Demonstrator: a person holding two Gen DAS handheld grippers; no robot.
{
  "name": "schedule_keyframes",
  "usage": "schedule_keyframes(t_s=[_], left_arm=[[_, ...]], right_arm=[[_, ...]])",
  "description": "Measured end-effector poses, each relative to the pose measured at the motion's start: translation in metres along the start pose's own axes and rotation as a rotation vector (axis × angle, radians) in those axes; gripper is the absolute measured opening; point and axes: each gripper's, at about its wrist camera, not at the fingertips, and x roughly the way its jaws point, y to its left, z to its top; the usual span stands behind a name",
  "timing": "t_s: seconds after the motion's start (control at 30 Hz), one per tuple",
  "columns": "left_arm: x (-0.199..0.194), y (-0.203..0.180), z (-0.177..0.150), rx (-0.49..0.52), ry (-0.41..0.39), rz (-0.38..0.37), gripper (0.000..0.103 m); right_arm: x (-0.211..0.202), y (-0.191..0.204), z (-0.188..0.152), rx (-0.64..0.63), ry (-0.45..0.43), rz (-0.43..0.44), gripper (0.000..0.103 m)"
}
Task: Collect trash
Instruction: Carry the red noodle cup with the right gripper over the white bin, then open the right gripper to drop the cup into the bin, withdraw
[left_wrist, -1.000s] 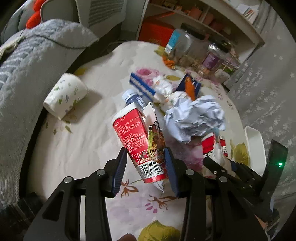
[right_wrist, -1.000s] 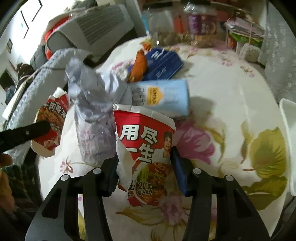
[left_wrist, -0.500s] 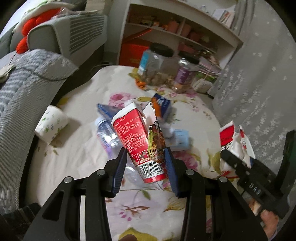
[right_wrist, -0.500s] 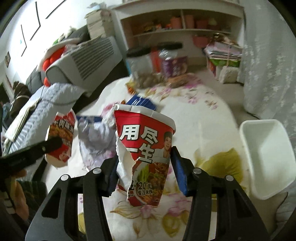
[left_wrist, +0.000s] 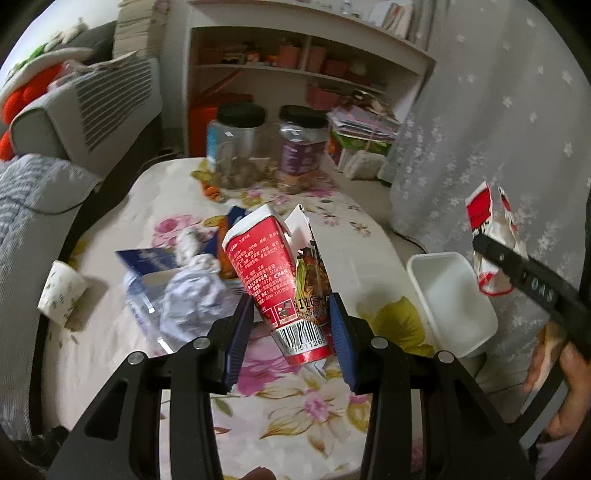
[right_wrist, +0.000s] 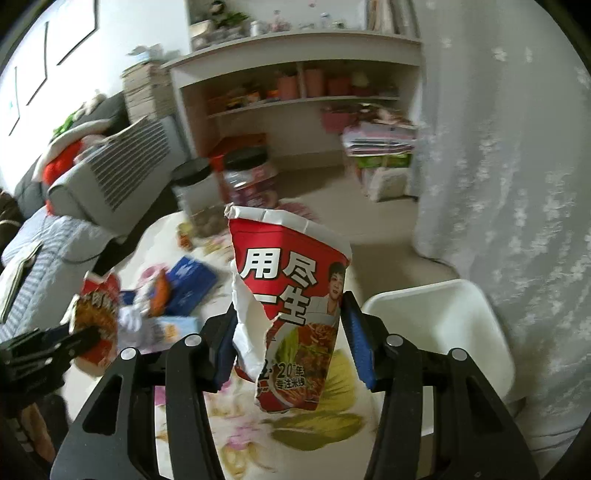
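left hand-held gripper (left_wrist: 291, 325): I'm gripping a torn red noodle cup (left_wrist: 275, 273), clamped on its lower end, up above the bench (left_wrist: 295, 406)
right hand-held gripper (right_wrist: 288, 341): I'm squeezing the other ripped cup piece (right_wrist: 291, 314), held up over the bench edge
white bin (right_wrist: 439, 328): sitting just off the bench's right side
leftover trash: crumpled paper (left_wrist: 192, 291) and paper cup (left_wrist: 61, 291) lying on the bench

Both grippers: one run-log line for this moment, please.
left gripper: shut on torn noodle cup | right gripper: shut on second torn cup | white bin: empty

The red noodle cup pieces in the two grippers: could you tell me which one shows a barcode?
The piece in the left gripper: its torn cup has a barcode near the bottom.
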Motion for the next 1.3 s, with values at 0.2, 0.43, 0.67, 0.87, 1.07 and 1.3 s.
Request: schedule_keyframes(t_s=[0.2, 0.43, 0.67, 0.87, 1.07, 1.3], left_arm=[[0.012, -0.033, 0.009, 0.054, 0.006, -0.021, 0.042], [0.034, -0.082, 0.024, 0.13, 0.015, -0.047, 0.042], [0.061, -0.14, 0.039, 0.2, 0.026, -0.109, 0.042], [0.082, -0.193, 0.045, 0.258, 0.039, -0.166, 0.042], [0.1, -0.233, 0.046, 0.296, 0.062, -0.21, 0.043], [0.114, -0.263, 0.041, 0.332, 0.103, -0.242, 0.06]], right_arm=[[0.004, -0.05, 0.003, 0.063, -0.01, -0.112, 0.049], [0.024, -0.105, -0.008, 0.152, 0.019, -0.203, 0.049], [0.033, -0.147, -0.011, 0.269, 0.06, -0.254, 0.075], [0.014, -0.189, -0.015, 0.393, 0.031, -0.344, 0.089], [0.0, -0.22, -0.021, 0.484, 0.014, -0.429, 0.094], [-0.01, -0.225, -0.018, 0.489, -0.014, -0.49, 0.096]])
